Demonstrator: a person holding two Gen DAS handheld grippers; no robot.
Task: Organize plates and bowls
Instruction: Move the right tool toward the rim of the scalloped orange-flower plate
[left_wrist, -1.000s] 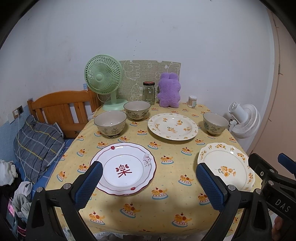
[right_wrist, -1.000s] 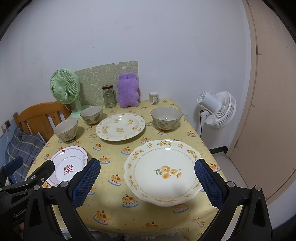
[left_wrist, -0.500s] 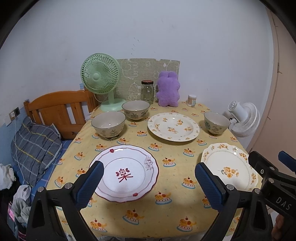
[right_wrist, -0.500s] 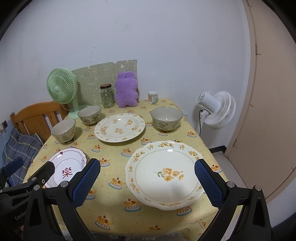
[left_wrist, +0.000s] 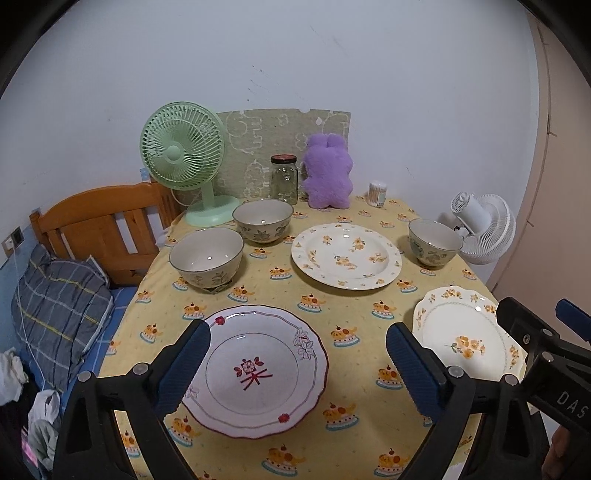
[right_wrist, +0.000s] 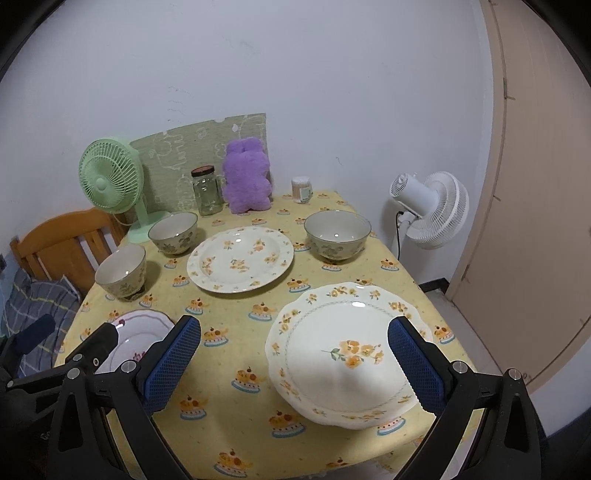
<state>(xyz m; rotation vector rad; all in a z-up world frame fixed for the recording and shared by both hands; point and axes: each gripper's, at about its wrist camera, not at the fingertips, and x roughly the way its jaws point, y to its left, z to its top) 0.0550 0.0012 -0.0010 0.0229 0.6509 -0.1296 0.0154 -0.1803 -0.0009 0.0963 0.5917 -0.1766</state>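
We hold our left gripper (left_wrist: 297, 365) with its blue pads wide apart above the red-rimmed white plate (left_wrist: 258, 371) at the near left of the bench (left_wrist: 354, 321) in its yellow cake-print cloth. Our right gripper (right_wrist: 293, 363), equally spread and holding nothing, hovers over the scalloped cream plate with orange flowers (right_wrist: 343, 350). Only the right view shows this plate whole; only the left view shows the red-rimmed plate whole. Three patterned ceramic bowls (left_wrist: 207, 256) and a round floral plate (left_wrist: 345, 254) sit farther back.

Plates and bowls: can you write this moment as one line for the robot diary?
left tool: open, over red-trim plate | right tool: open, over yellow-flower plate | three bowls unstacked
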